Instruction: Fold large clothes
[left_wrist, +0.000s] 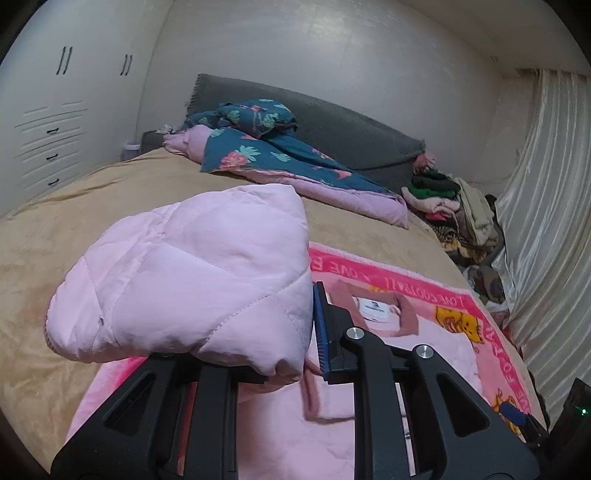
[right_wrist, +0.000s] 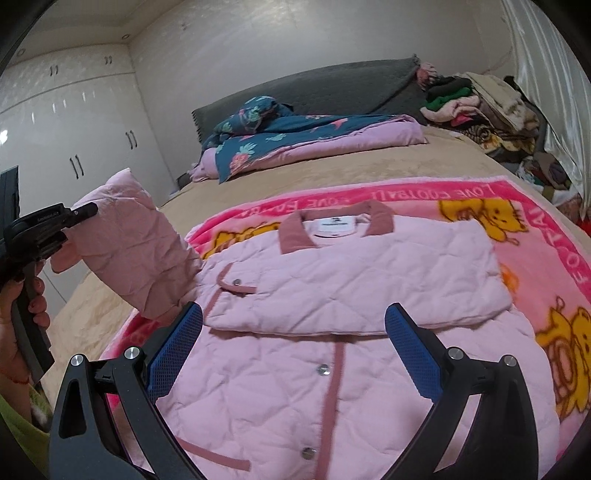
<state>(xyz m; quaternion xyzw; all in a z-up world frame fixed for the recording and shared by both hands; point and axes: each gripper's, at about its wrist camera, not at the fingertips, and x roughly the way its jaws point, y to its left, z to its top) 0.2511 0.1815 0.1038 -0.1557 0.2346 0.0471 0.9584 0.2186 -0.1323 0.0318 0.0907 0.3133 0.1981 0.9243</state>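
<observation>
Spread-jawed right gripper (right_wrist: 293, 354) hovers over the jacket (right_wrist: 332, 288); left gripper (right_wrist: 79, 216), tilted down, pinches its raised sleeve (right_wrist: 136, 254).

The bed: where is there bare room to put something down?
Bare tan bedspread lies between the pink cartoon blanket and the floral quilt, and along the wardrobe-side edge. The clothes pile by the curtain is crowded.

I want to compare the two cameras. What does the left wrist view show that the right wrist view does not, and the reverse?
Only the left wrist view: the left gripper from behind, jaws shut on the pink sleeve, and bedside drawers.
Only the right wrist view: the right gripper with jaws open and empty, the jacket's front with snaps, and the person's hand.
Both: cartoon blanket, floral quilt, clothes pile.
</observation>
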